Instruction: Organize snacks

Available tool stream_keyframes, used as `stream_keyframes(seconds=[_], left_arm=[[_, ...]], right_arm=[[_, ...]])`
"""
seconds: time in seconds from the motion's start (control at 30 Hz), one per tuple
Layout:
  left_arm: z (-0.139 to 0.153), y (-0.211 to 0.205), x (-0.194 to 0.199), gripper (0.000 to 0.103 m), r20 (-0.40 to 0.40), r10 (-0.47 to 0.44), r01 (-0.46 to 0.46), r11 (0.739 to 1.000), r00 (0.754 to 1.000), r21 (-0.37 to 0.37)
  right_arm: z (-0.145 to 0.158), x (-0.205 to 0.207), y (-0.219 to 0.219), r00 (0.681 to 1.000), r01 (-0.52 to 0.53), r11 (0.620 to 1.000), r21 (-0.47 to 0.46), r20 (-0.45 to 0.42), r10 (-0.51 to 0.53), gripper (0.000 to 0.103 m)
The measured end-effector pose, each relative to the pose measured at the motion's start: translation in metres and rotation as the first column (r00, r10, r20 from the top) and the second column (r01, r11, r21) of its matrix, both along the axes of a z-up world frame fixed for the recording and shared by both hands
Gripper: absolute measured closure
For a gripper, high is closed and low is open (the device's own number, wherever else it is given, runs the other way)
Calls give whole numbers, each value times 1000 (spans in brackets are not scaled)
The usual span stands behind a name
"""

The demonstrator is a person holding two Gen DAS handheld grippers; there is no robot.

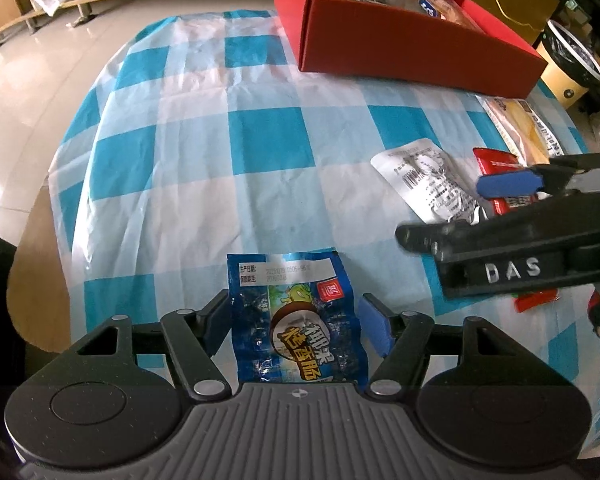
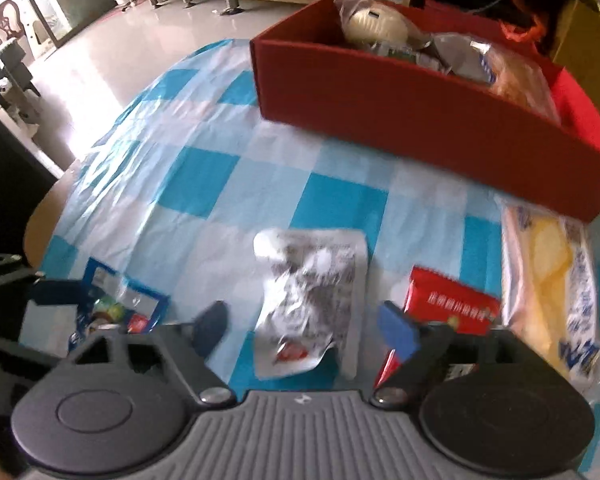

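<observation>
The left hand-held gripper (image 1: 294,326) stands wide open around a blue sausage packet (image 1: 296,316) lying flat on the checked table (image 1: 268,140), its pads on either side and not touching it. The right hand-held gripper (image 2: 302,322) is likewise spread open over a crumpled silver packet (image 2: 310,292), gripping nothing. A red packet (image 2: 448,308) lies at its 3 o'clock, a yellow bread bag (image 2: 548,280) beyond. The red box (image 2: 400,120), already holding snacks, sits at 1 o'clock.

Left gripper (image 1: 294,320) straddles the blue snack packet (image 1: 296,320) (fingers apart) on checkered cloth (image 1: 180,160).
</observation>
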State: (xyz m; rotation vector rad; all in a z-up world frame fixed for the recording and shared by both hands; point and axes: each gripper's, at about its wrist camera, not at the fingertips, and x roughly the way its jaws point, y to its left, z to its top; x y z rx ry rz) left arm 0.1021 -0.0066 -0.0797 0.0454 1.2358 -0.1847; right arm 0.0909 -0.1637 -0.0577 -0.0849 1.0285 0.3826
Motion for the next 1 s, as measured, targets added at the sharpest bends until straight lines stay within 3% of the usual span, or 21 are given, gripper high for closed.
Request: stream_keyframes(seconds=[0.1, 0.17, 0.23, 0.43, 1.0], left_arm=[[-1, -2, -2, 28, 8, -10, 10, 1000, 1000, 17], [-2, -4, -5, 28, 14, -19, 18, 999, 1000, 32], [-2, -6, -7, 28, 20, -27, 26, 999, 999, 44], [4, -8, -8, 32, 35, -17, 16, 999, 999, 38], [61, -37, 14, 33, 188, -11, 13, 1000, 982, -10]], right_arm=[[-1, 1, 1, 1000, 20, 1000, 2, -6, -20, 14], [2, 0, 10, 999, 35, 997, -71, 17, -34, 29], [4, -5, 11, 999, 14, 994, -105, 53, -9, 52], [10, -14, 3, 996, 14, 992, -124, 86, -4, 53], [67, -26, -43, 961, 146, 988, 46, 229, -153, 53]])
